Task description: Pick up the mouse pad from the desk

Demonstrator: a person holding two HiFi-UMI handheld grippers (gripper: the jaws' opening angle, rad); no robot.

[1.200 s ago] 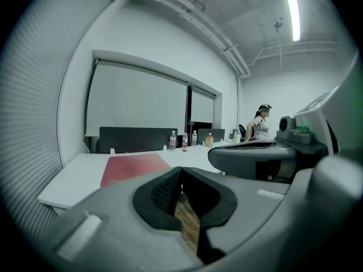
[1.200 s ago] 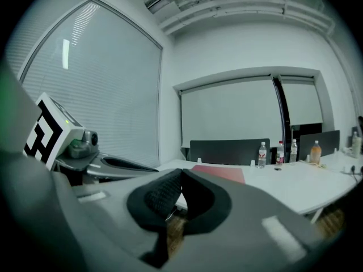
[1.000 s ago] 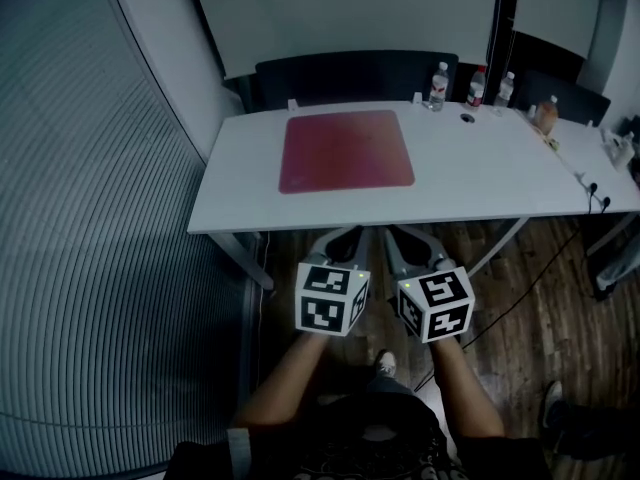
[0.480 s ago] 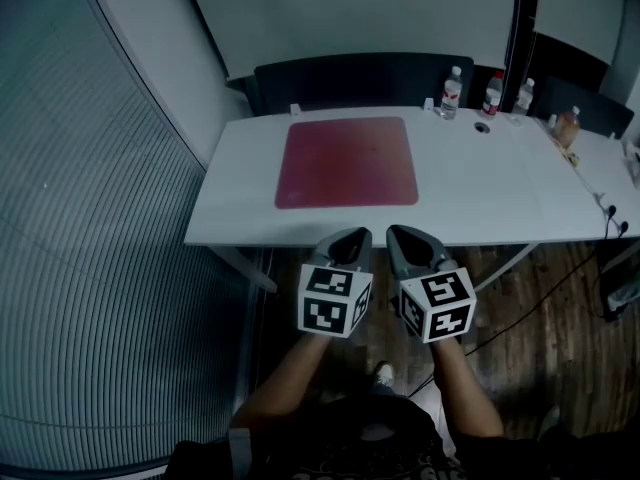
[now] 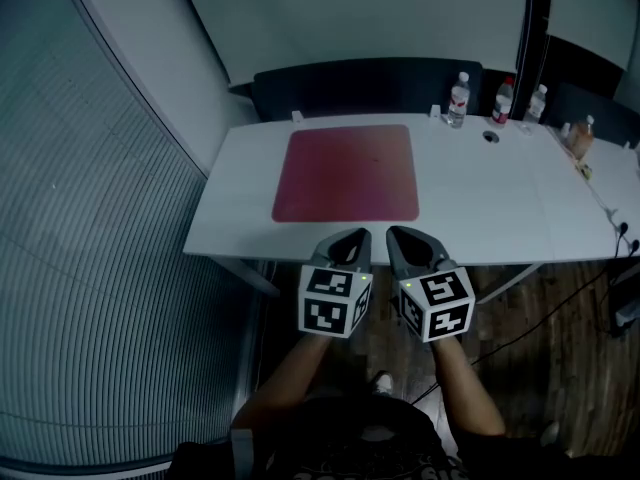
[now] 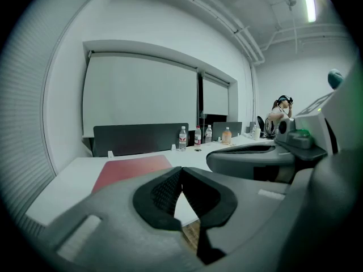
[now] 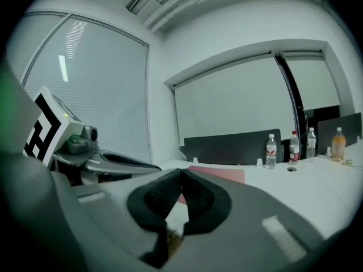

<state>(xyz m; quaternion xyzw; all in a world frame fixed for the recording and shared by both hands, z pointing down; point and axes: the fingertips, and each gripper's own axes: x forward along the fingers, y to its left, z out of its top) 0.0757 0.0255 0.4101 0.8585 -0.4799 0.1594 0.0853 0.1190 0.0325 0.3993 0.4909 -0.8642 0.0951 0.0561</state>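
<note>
A dark red square mouse pad (image 5: 347, 173) lies flat on the left half of the white desk (image 5: 480, 203), also visible as the mouse pad (image 6: 131, 169) and the mouse pad (image 7: 218, 173) in the gripper views. My left gripper (image 5: 350, 239) and right gripper (image 5: 405, 237) are side by side over the desk's near edge, just short of the pad. Both are shut with nothing between their jaws. The left gripper (image 6: 181, 171) and the right gripper (image 7: 181, 173) each show their tips meeting.
Three water bottles (image 5: 459, 100) stand at the desk's far edge, with an orange bottle (image 5: 579, 138) farther right. A dark partition (image 5: 365, 86) runs behind the desk. A curved blind wall (image 5: 90, 268) fills the left. Cables (image 5: 560, 298) trail over the wooden floor.
Both grippers have moved forward from the floor side to the desk's near edge; the desk and pad now sit closer and lower in the head view. Jaws stayed shut.
</note>
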